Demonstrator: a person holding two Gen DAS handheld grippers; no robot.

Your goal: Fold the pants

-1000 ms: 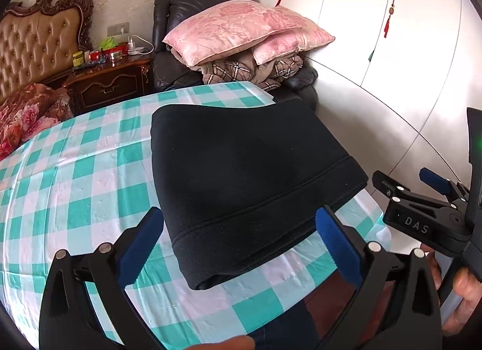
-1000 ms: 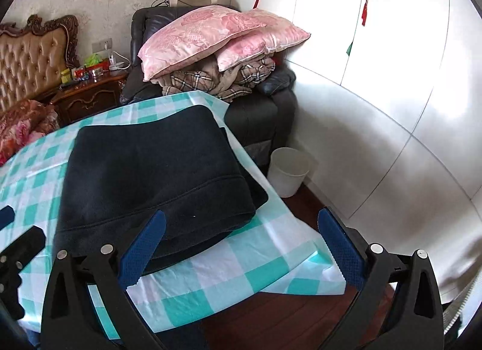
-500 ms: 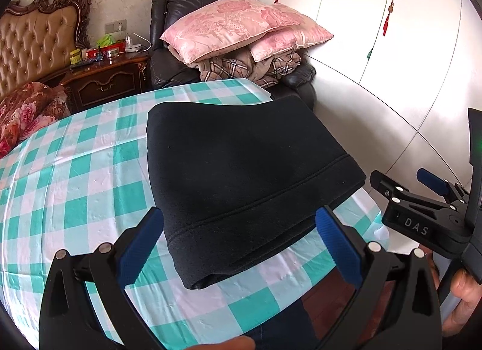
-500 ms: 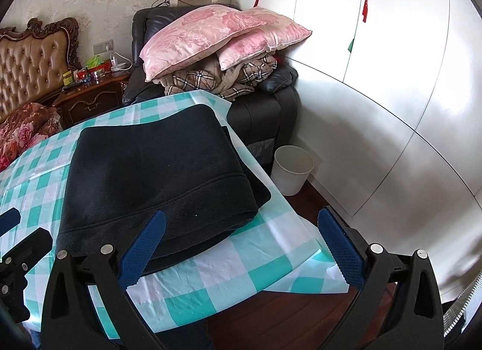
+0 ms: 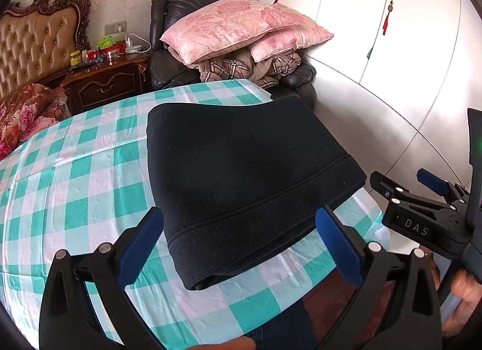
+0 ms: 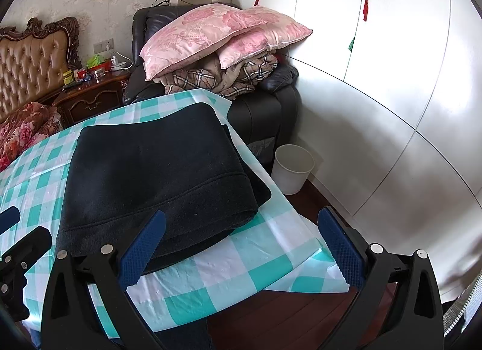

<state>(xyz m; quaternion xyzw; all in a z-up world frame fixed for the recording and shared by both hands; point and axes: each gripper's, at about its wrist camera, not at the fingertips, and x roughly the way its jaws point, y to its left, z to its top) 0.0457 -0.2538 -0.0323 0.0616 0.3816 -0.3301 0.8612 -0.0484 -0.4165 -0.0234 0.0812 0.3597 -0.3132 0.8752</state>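
Observation:
The black pants [image 5: 241, 169] lie folded into a thick rectangle on the table with the teal-and-white checked cloth [image 5: 75, 184]; they also show in the right wrist view [image 6: 156, 175]. My left gripper [image 5: 241, 244] is open and empty, held above the near edge of the pants. My right gripper [image 6: 241, 247] is open and empty, above the table's near right corner, beside the pants. The right gripper also shows at the right of the left wrist view [image 5: 421, 199].
A black armchair piled with pink pillows [image 5: 241, 24] and a plaid blanket stands behind the table. A wooden nightstand [image 5: 105, 82] and a bed headboard [image 5: 36, 45] are at the left. White wardrobe doors [image 6: 391, 79] and a white waste bin [image 6: 293, 167] are at the right.
Both grippers have drawn back and risen slightly from the pants. The pants have not moved.

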